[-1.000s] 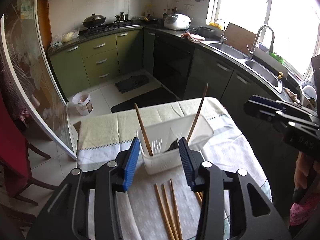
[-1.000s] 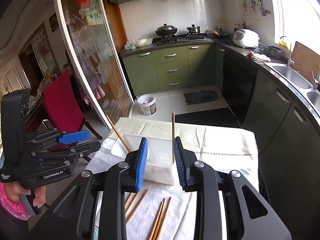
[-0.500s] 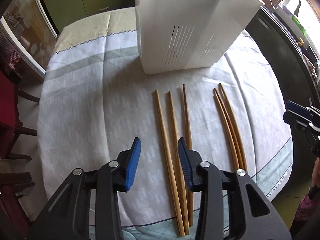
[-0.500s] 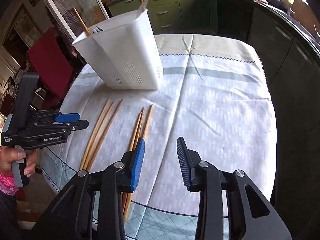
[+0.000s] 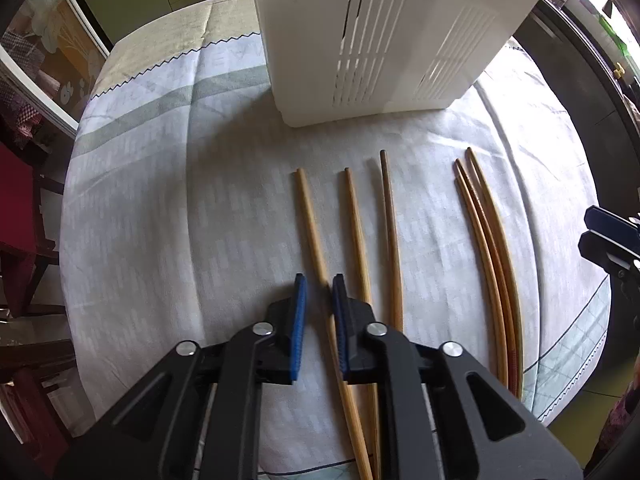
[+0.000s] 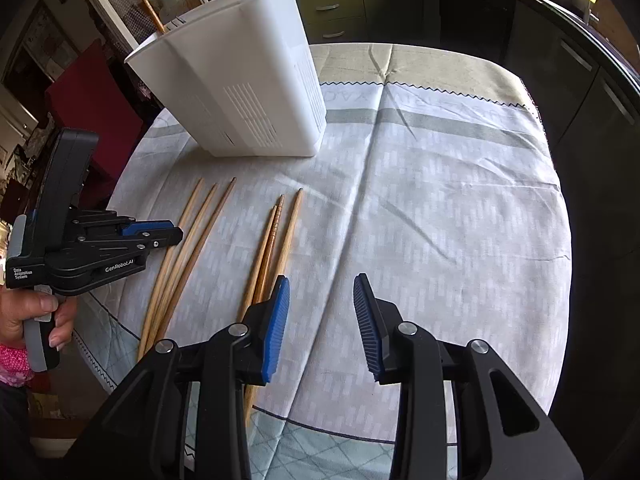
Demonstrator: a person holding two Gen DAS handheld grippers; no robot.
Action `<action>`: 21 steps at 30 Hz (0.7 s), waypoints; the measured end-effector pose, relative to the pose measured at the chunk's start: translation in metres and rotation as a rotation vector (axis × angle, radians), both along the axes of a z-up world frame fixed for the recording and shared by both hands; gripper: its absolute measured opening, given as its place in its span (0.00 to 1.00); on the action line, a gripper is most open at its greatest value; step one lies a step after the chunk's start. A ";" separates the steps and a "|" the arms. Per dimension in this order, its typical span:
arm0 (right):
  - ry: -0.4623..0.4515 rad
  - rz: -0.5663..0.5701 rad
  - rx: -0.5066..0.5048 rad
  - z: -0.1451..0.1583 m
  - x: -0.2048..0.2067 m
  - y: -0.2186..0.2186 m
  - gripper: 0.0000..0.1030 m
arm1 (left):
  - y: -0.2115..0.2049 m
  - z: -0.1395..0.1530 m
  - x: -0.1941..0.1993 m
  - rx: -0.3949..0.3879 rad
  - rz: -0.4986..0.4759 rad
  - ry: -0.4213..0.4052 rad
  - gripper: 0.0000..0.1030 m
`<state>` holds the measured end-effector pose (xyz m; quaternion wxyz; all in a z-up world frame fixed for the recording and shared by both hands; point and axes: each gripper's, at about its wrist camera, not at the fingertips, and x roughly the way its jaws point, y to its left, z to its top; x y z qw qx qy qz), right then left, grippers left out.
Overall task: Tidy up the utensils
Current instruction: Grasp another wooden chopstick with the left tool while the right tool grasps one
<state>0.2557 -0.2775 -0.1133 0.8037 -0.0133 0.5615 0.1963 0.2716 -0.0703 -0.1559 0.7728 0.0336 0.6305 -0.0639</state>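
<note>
On the cloth-covered table (image 5: 160, 200), left gripper (image 5: 318, 292) narrows around the leftmost wooden chopstick (image 5: 310, 216), right gripper (image 6: 320, 300) wide apart; next, clamp and lift toward the white slotted plastic holder (image 5: 380, 40).

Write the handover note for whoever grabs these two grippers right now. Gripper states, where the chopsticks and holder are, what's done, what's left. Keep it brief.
Left gripper: jaws narrowed around the leftmost chopstick of the left group of three; a gap still shows, so it is not yet clamped or lifted.
Right gripper: open, empty, above bare tablecloth beside the right group.
White utensil holder stands at the far side of the table, with one chopstick seen sticking out of it.
Done: at least that one is in the holder.
Left: six chopsticks lie on the cloth, three plus three. Close, lift, drop each into the holder.
</note>
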 end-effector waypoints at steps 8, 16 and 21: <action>0.105 0.032 -0.005 -0.026 0.019 0.028 0.31 | 0.002 -0.003 -0.004 0.017 0.000 0.003 0.07; 0.130 0.046 -0.081 -0.042 0.026 0.055 0.19 | 0.020 -0.005 -0.005 0.024 0.003 -0.004 0.08; 0.133 0.030 -0.131 -0.049 0.026 0.064 0.15 | 0.027 -0.005 -0.004 0.037 -0.006 -0.011 0.08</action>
